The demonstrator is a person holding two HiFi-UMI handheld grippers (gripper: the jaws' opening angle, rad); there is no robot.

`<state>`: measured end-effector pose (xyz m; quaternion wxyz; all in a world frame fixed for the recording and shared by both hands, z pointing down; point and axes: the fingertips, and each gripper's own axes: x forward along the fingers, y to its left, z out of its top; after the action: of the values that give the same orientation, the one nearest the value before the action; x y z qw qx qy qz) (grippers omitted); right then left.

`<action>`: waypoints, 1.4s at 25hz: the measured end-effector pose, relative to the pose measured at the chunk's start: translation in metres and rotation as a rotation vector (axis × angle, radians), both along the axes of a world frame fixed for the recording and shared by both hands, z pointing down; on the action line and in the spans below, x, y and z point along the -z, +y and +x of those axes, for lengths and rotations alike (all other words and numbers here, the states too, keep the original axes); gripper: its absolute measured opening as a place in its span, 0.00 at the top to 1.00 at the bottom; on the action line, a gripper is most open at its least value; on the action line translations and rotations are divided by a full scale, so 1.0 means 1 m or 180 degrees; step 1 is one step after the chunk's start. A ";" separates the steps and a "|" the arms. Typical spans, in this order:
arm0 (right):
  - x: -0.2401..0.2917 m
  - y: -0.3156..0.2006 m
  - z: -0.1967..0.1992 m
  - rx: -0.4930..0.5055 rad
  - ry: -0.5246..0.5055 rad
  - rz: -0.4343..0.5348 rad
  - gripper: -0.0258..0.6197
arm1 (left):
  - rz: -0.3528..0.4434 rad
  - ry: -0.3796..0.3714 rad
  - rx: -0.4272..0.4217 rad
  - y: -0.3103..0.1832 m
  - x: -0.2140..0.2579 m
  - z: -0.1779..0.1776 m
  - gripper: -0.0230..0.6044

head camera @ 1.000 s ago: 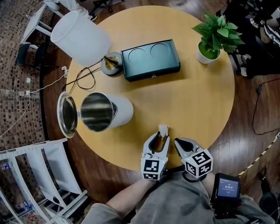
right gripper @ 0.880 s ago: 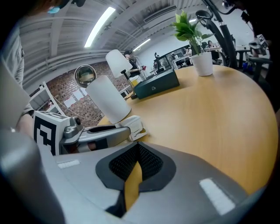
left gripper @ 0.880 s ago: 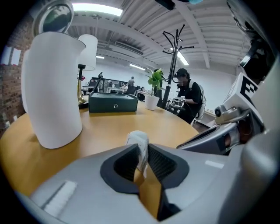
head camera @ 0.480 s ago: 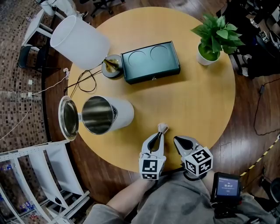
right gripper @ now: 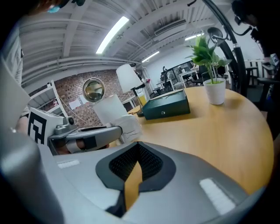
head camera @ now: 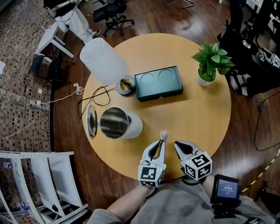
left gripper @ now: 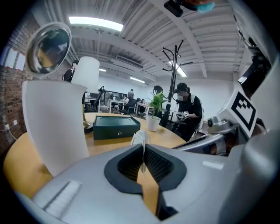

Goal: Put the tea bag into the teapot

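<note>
1 tea bag (head camera: 163, 134), 1 teapot (head camera: 132, 126), 1 box (head camera: 159, 83), 1 plant (head camera: 212, 58)

table (head camera: 197, 118): round, wood | on it: teapot (head camera: 127, 127); box (head camera: 158, 83); plant (head camera: 204, 78); lamp (head camera: 103, 61)

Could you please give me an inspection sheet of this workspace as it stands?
Surface: round wooden table, right half bare.
Job's things: teapot upright, lid open; tea bag near the front edge.
Clutter: lamp, green box, plant.
Grippers: left gripper, jaws shut on the tea bag; right gripper, jaws shut, empty.
Cables: black cable looped beside the lamp.
Surroundings: wood floor, chairs, white rack.
</note>
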<state>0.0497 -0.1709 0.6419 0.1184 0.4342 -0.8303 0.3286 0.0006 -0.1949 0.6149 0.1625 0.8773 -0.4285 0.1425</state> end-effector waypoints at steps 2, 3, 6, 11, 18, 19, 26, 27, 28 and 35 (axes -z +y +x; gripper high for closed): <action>0.021 -0.012 0.000 -0.0015 0.0026 0.0170 0.96 | 0.0135 0.0085 0.0030 -0.008 0.024 -0.001 0.94; 0.032 -0.018 0.000 -0.0021 0.0037 0.0257 0.96 | 0.0195 0.0123 0.0046 -0.012 0.035 -0.002 0.94; 0.065 -0.016 -0.004 -0.0045 0.0062 0.0431 0.96 | 0.0266 0.0185 0.0071 -0.006 0.066 -0.008 0.94; 0.117 -0.024 -0.011 -0.0051 0.0144 0.0839 0.96 | 0.0536 0.0252 0.0071 -0.008 0.107 -0.017 0.94; 0.145 -0.022 -0.020 -0.0082 0.0164 0.1108 0.96 | 0.0719 0.0294 0.0034 0.001 0.129 -0.025 0.94; 0.147 -0.021 -0.020 -0.0083 0.0163 0.1125 0.96 | 0.0732 0.0293 0.0034 0.002 0.130 -0.026 0.94; 0.153 -0.018 -0.028 -0.0012 0.0113 0.1165 0.96 | 0.0799 0.0256 0.0151 0.002 0.140 -0.034 0.94; 0.154 -0.018 -0.031 0.0023 0.0100 0.1170 0.96 | 0.0816 0.0244 0.0188 0.002 0.141 -0.037 0.94; 0.155 -0.018 -0.034 0.0064 0.0087 0.1175 0.96 | 0.0827 0.0235 0.0232 0.001 0.143 -0.040 0.94; 0.162 -0.026 -0.055 0.0400 -0.0067 0.1230 0.96 | 0.0913 0.0133 0.0606 -0.002 0.153 -0.061 0.94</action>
<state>-0.0055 -0.1971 0.4801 0.0445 0.3928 -0.9046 0.1596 -0.0609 -0.1966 0.4618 0.0573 0.8497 -0.5221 0.0457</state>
